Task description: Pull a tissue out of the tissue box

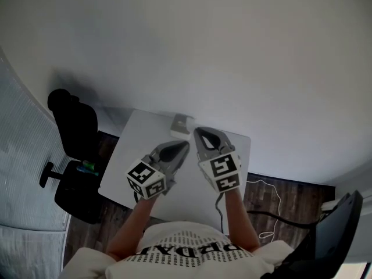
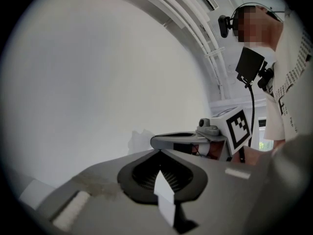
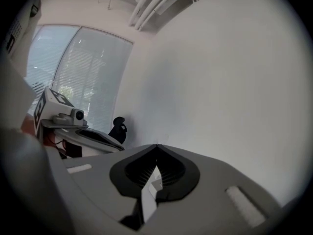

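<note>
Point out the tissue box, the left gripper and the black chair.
tissue box (image 1: 182, 124), head view, its top
left gripper (image 1: 186, 145), head view, between closed fingertips
black chair (image 1: 75, 127), head view, its backrest

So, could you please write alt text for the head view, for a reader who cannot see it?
Seen from above, a person holds the left tool and the right tool, both closed and empty, above a white table. A tissue box stands at the table's far edge by the wall. A black office chair is at the left.

White table (image 1: 125, 156) carries tissue box (image 1: 182, 126) (far edge).
</note>
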`<action>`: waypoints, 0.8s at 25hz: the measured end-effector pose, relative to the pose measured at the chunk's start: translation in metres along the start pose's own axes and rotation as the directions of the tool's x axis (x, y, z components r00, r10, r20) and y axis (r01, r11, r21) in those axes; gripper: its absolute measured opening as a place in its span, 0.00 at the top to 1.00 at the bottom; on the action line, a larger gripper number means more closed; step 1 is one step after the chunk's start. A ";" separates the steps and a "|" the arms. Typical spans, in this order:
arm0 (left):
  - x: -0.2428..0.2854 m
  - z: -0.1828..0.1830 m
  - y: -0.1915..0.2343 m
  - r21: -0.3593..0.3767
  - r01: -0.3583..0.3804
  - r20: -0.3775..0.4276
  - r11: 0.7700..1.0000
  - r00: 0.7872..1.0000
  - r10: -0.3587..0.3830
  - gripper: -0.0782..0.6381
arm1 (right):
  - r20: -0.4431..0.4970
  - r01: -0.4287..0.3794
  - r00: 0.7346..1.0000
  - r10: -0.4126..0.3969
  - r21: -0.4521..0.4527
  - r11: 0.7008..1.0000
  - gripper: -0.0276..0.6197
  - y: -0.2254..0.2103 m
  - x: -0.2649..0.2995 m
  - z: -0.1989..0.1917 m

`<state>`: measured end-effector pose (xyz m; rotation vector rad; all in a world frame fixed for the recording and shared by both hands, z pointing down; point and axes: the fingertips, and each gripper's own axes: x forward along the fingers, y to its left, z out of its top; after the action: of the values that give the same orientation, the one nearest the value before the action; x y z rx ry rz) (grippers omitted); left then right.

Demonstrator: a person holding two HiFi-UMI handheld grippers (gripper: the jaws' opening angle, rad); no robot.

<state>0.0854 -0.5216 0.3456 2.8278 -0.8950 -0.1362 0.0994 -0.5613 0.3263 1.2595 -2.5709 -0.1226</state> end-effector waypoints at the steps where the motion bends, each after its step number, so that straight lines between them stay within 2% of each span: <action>1: -0.002 0.001 -0.003 0.000 0.000 0.002 1.000 1.000 0.000 0.90 | 0.004 0.000 1.000 0.000 -0.003 1.000 0.94 0.002 -0.004 0.001; 20: -0.030 0.002 -0.026 0.011 -0.050 0.004 0.999 0.999 0.050 0.90 | 0.021 -0.002 1.000 0.002 0.006 1.000 0.95 0.024 -0.029 0.000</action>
<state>0.0750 -0.4831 0.3393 2.8141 -0.9691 -0.1307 0.0977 -0.5241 0.3251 1.2641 -2.5927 -0.1284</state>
